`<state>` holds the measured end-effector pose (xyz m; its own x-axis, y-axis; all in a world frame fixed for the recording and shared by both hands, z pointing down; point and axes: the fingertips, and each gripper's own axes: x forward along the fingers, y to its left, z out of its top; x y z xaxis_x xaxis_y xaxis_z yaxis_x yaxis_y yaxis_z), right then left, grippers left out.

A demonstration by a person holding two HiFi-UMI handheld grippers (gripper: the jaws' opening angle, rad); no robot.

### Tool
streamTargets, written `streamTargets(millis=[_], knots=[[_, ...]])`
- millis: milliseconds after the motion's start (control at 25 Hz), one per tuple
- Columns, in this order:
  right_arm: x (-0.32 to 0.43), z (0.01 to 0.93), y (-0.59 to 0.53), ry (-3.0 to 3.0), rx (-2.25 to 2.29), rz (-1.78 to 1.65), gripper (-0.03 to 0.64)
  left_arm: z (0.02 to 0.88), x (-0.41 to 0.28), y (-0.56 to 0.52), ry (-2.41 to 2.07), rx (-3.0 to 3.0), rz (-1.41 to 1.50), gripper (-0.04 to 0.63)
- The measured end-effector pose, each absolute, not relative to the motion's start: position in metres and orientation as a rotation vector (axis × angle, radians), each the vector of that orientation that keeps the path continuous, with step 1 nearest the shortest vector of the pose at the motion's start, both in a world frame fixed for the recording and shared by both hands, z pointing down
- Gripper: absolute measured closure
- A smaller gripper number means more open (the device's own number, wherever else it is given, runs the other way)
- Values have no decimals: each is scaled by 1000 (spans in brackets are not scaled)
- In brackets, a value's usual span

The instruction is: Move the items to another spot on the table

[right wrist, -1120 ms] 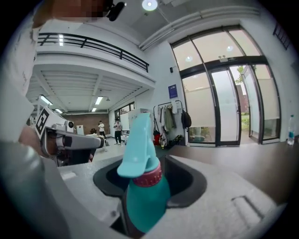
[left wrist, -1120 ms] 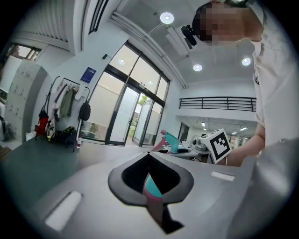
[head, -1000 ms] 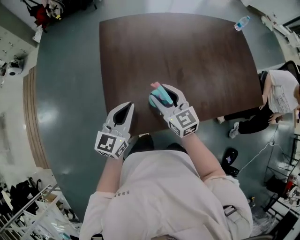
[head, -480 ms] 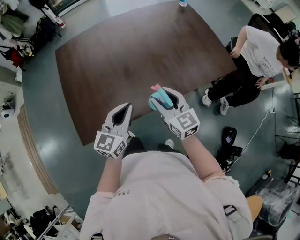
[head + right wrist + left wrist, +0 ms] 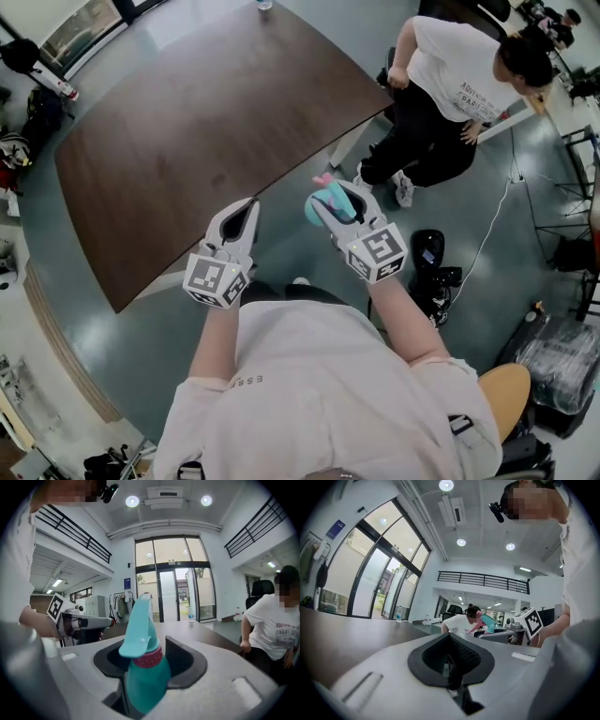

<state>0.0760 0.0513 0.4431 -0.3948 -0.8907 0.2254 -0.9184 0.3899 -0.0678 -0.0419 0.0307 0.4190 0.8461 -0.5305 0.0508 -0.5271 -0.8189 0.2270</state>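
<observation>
A teal spray bottle [image 5: 327, 202] with a pink trigger and red collar sits between the jaws of my right gripper [image 5: 339, 195], which is shut on it. In the right gripper view the bottle [image 5: 143, 667] stands upright in the right gripper [image 5: 151, 660], nozzle pointing forward. My left gripper [image 5: 246, 210] hangs beside it at the left, shut and empty; its dark pads [image 5: 466, 651] meet with nothing between them. Both grippers are held past the near corner of the dark wooden table [image 5: 187, 112], over the floor.
A clear water bottle [image 5: 263, 5] stands at the table's far end. A person in a white T-shirt [image 5: 450, 75] bends at the table's right side. A black object [image 5: 427, 261] lies on the floor at the right, a brown seat [image 5: 506, 394] behind it.
The head view has swung right: the table slid to the upper left and the person came further in. Both grippers, earlier over the table's edge, now hang over floor. Grip unchanged.
</observation>
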Motion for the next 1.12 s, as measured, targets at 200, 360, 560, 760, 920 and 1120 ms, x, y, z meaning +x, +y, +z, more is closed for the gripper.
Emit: streamTargets(millis=[200, 360, 560, 760, 920, 1120], knots=[[150, 445, 82, -2403, 1826, 315, 426, 423, 28, 44, -629, 2823, 45, 588], [194, 453, 95, -2338, 1931, 345, 426, 433, 75, 50, -501, 2832, 97, 588], [244, 461, 82, -2262, 1991, 355, 428, 447, 128, 24, -419, 2818, 110, 588], [298, 464, 33, -2230, 1992, 361, 428, 446, 178, -32, -437, 2829, 85, 588], [331, 452, -26, -2241, 1969, 326, 427, 438, 202, -85, -476, 2830, 64, 588], [346, 439, -98, -2293, 1897, 269, 428, 431, 207, -142, -593, 2812, 52, 588]])
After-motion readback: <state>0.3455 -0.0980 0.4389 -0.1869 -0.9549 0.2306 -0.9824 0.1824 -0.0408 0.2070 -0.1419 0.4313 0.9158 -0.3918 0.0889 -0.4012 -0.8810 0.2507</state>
